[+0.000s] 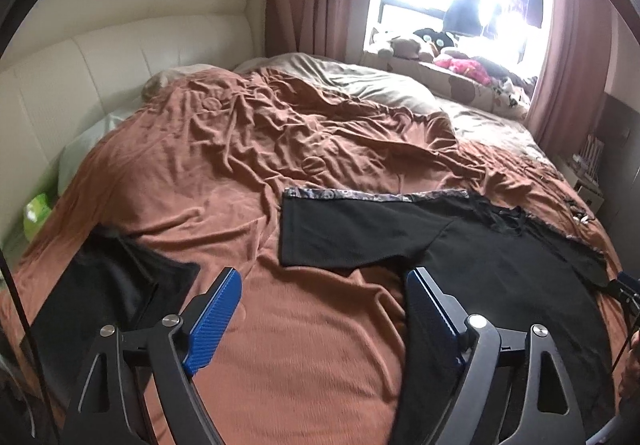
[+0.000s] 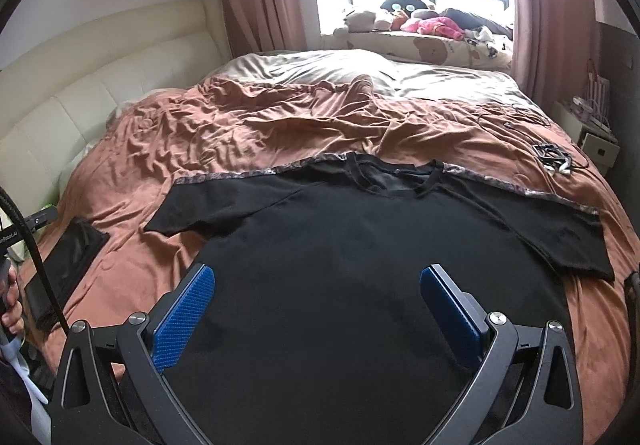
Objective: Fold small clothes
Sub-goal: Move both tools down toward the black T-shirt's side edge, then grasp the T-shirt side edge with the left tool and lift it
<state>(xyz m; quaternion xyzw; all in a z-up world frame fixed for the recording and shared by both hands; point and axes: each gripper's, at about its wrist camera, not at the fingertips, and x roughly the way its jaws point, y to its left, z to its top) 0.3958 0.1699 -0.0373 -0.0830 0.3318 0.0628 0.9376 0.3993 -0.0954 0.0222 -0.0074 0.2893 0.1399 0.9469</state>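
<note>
Left wrist view: left claw (image 1: 322, 309) stands apart with nothing between its blue pads, low over the brown bedspread (image 1: 192, 165), just beside the near left edge of the black T-shirt (image 1: 500, 265).
Right wrist view: right claw (image 2: 318, 309) is also apart and empty, poised above the shirt's lower body.
Garment: the black T-shirt (image 2: 360, 245) lies spread flat on the bed, collar toward the window, both sleeves out, patterned trim along the shoulders.
Off to the side: a dark folded piece (image 1: 104, 285) sits at the bed's left edge, well apart from the shirt.
Step in hand: looks like the approach for the first fold; no cloth is gripped yet.
Doing it well: each claw should probably pinch one layer edge cleanly, at matching points along the same side, so the fold line runs straight.
Watch for: snagging the bedspread with the shirt, or lifting unevenly and dragging the sleeve askew.
</note>
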